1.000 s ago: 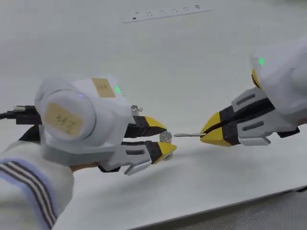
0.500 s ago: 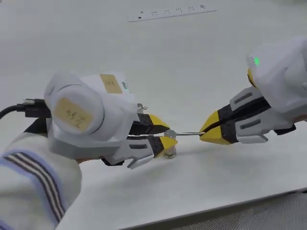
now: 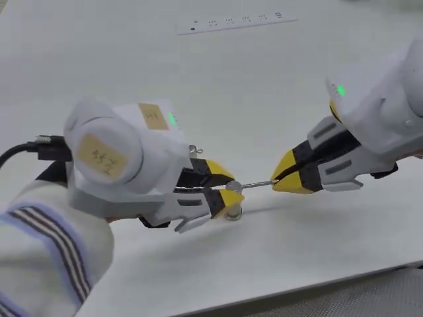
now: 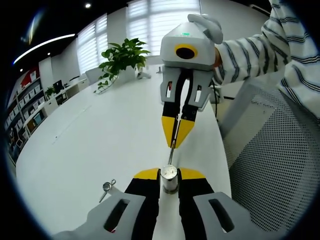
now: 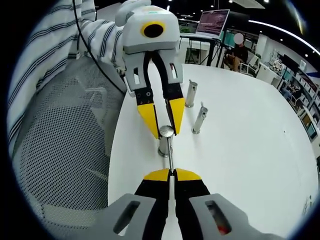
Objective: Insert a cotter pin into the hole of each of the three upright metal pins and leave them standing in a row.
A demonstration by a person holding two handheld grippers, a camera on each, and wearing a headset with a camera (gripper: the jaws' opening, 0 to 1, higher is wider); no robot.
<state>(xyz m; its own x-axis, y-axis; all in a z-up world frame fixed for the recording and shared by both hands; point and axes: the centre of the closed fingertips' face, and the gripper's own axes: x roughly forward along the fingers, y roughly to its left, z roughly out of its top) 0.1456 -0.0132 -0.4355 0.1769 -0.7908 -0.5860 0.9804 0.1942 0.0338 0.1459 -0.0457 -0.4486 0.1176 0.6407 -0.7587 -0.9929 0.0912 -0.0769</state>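
An upright metal pin (image 3: 231, 200) stands on the white table (image 3: 198, 86) near its front edge. My left gripper (image 3: 225, 189) is shut on the pin, whose round head (image 4: 170, 173) sits between the yellow tips. My right gripper (image 3: 280, 180) comes in from the right, shut on a thin cotter pin (image 3: 258, 184). The cotter pin lies level and its free end (image 5: 169, 145) meets the pin just under the head. In the right gripper view my own tips (image 5: 171, 174) pinch the cotter pin, with the left gripper (image 5: 161, 120) facing them.
Two more upright pins (image 5: 190, 93) (image 5: 199, 119) stand behind the left gripper; one (image 4: 107, 187) carries a cotter pin. A white power strip (image 3: 236, 21) lies at the table's far side. A mesh chair (image 5: 65, 165) stands at the front edge, and a plant (image 4: 122, 57) further off.
The left gripper's jaws have closed in on the upright pin. The right gripper has moved left, bringing the cotter pin's end up to the pin. The head camera has shifted a little.
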